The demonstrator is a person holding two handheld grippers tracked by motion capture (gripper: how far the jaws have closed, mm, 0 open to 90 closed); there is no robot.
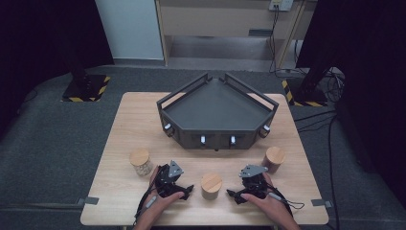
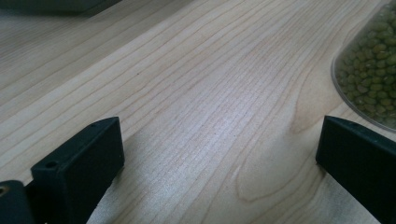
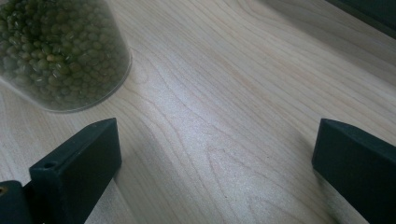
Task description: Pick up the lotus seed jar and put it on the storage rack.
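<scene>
Three glass jars with round wooden lids stand on the wooden table (image 1: 124, 124). The middle jar (image 1: 211, 185), holding green beans, is between my two grippers. My left gripper (image 1: 187, 190) rests on the table just left of it, jaws open and pointing toward it. In the left gripper view its open gripper (image 2: 219, 140) has bare wood between the jaws and the bean jar (image 2: 369, 74) off to the right. My right gripper (image 1: 233, 195) lies right of the jar, also open. The right gripper view shows that gripper (image 3: 217, 140) wide apart with the bean jar (image 3: 60, 51) at upper left.
A dark five-sided tray (image 1: 218, 108) with raised rails sits at the table's back middle. A jar with pale contents (image 1: 140, 162) stands left of my left hand, and a brownish jar (image 1: 273, 159) stands behind my right hand. Dark stands and cables are on the floor beyond.
</scene>
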